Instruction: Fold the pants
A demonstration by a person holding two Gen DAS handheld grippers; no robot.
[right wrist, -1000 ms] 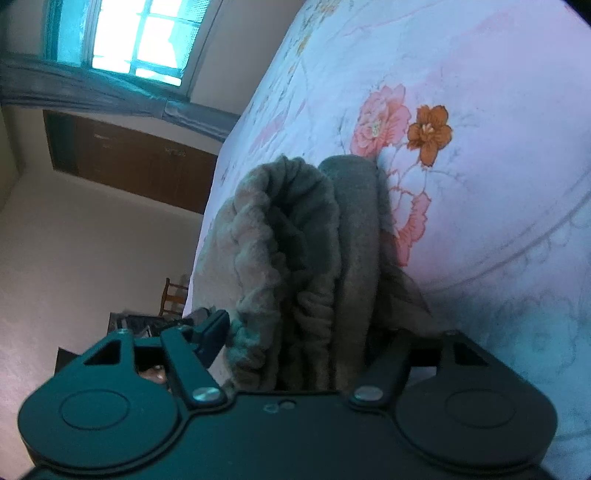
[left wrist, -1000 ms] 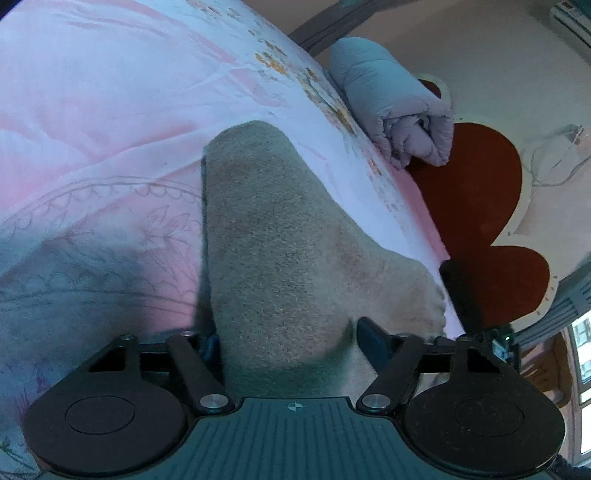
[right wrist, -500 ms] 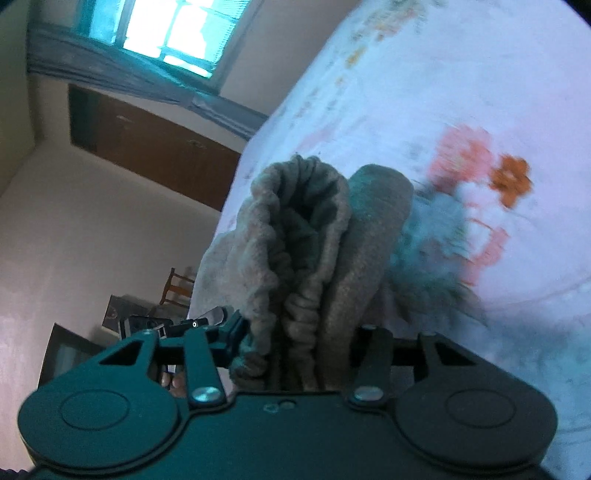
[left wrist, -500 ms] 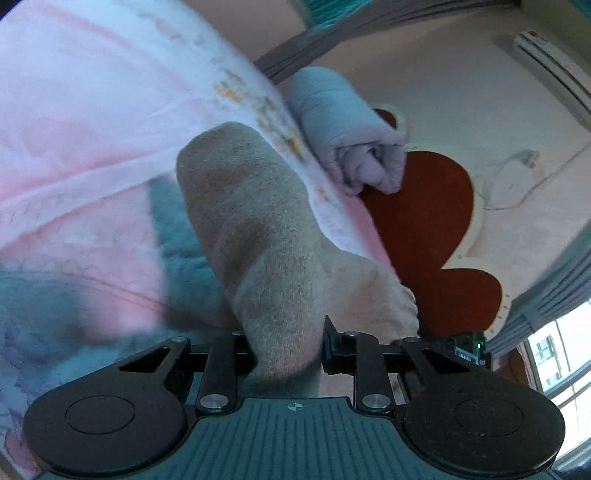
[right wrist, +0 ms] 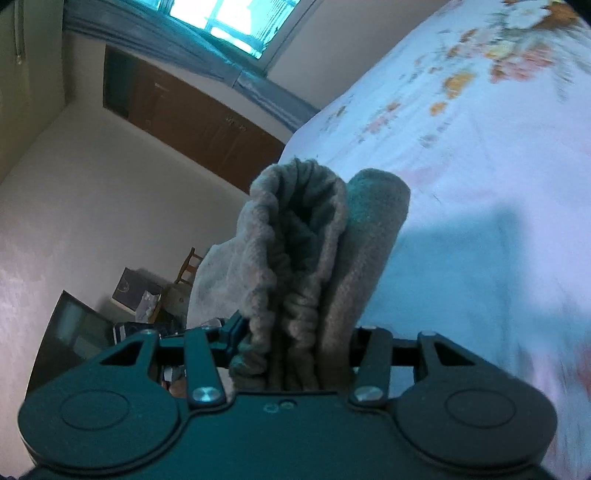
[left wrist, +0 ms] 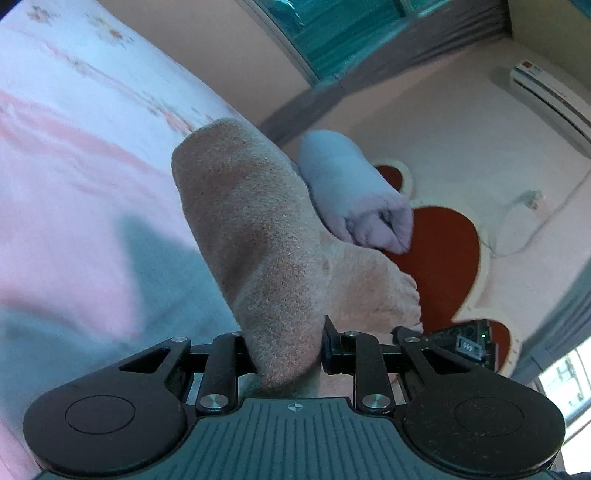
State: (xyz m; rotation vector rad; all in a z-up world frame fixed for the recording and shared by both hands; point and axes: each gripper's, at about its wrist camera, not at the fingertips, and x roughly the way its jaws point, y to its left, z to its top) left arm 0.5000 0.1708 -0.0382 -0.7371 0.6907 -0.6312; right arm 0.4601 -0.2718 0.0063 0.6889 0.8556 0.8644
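The pants (left wrist: 258,240) are grey-brown fleece, folded lengthwise. My left gripper (left wrist: 286,349) is shut on the leg end, which hangs raised above the pink floral bed sheet (left wrist: 74,177). In the right wrist view, my right gripper (right wrist: 295,343) is shut on the gathered elastic waistband of the pants (right wrist: 295,236), also lifted off the bed sheet (right wrist: 480,184). The fingertips are hidden by the bunched fabric in both views.
A rolled pale-blue blanket (left wrist: 354,192) lies at the bed's edge by a red heart-shaped headboard (left wrist: 443,251). An air conditioner (left wrist: 546,92) hangs on the wall. The right wrist view shows a brown wardrobe (right wrist: 192,125), a window (right wrist: 236,26), a chair and clutter (right wrist: 147,295).
Both grippers closed on the pants and lifted them off the bed. The views tilted upward, showing more wall and window.
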